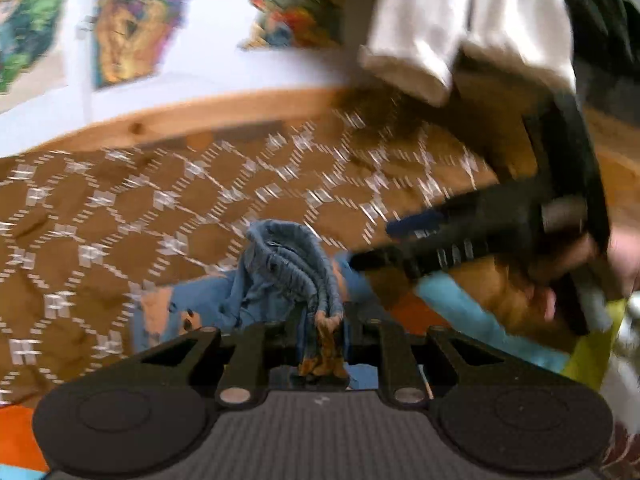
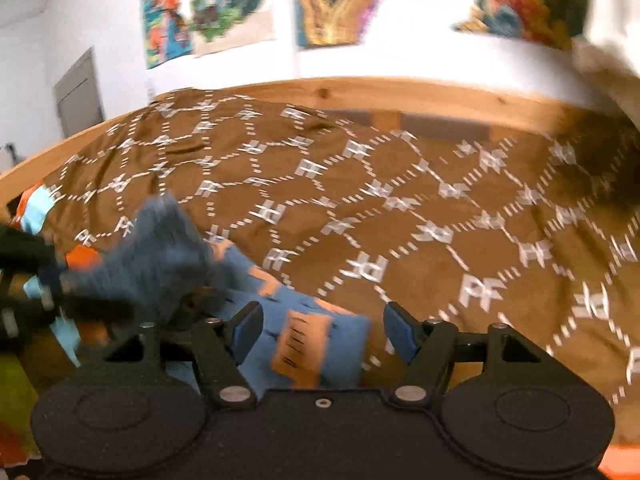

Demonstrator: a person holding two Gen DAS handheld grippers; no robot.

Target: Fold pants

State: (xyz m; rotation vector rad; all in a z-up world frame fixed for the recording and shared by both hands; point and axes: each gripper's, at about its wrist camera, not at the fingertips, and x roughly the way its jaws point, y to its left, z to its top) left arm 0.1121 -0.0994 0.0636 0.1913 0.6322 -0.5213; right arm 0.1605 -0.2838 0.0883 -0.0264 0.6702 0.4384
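**One pair of pants, two grippers, one clamped and one open**

I am counting one pair of blue pants with orange patches (image 1: 280, 280), two black two-finger grippers, one brown bedspread with a white lattice pattern (image 1: 120, 220) and three colourful woven hangings on the white wall.

In the left wrist view my left gripper (image 1: 322, 344) is pinching a bunched fold of the pants at the bottom centre of the frame; the gathered waistband is rising just above the jaws and the cloth is trailing to the lower left. My right gripper (image 1: 400, 248) is showing at the centre right of that frame, blurred, just beside the bunched cloth, with my hand (image 1: 580, 256) wrapping its handle.

In the right wrist view the right gripper (image 2: 320, 330) is standing with its jaws spread wide; a leg of the pants (image 2: 304, 336) is lying between the blue pads (image 2: 246, 330), and no pad is pressing on it. The rest of the pants is lifting in a blurred heap at the centre left.

A pale wooden bed frame (image 2: 400, 88) is curving behind the bedspread. A white cloth (image 1: 460, 20) is hanging in the upper right of the left view, and a grey door (image 2: 78, 94) is sitting at the upper left of the right view.
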